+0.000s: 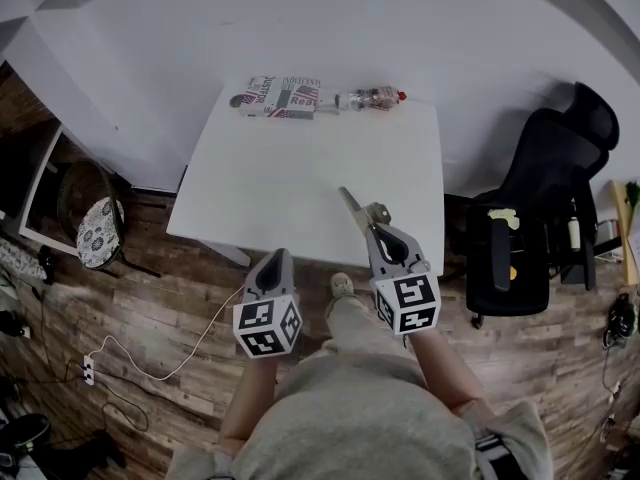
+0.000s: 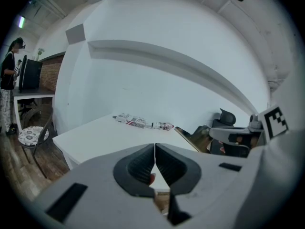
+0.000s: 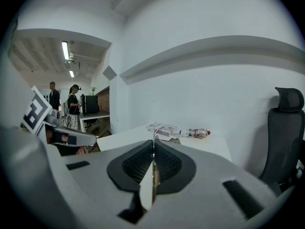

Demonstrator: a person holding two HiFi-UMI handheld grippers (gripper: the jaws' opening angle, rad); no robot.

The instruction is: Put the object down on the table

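A thin, flat, brownish shiny piece [image 1: 352, 206] sticks out of my right gripper [image 1: 372, 225], which is shut on it above the near right part of the white table [image 1: 260, 183]. In the right gripper view only its edge [image 3: 153, 142] shows, pinched between the pads. The left gripper view shows the same piece [image 2: 189, 135] from the side, tilted over the table. My left gripper [image 1: 277, 259] is shut with nothing in it, just off the table's front edge, over the floor; its pads [image 2: 143, 163] meet along a thin seam.
A printed packet [image 1: 280, 97] and a small bottle with a red cap [image 1: 372, 98] lie along the table's far edge by the white wall. A black office chair [image 1: 540, 218] stands right of the table. A stool with a patterned cushion [image 1: 98, 230] and a white cable [image 1: 180, 363] are left.
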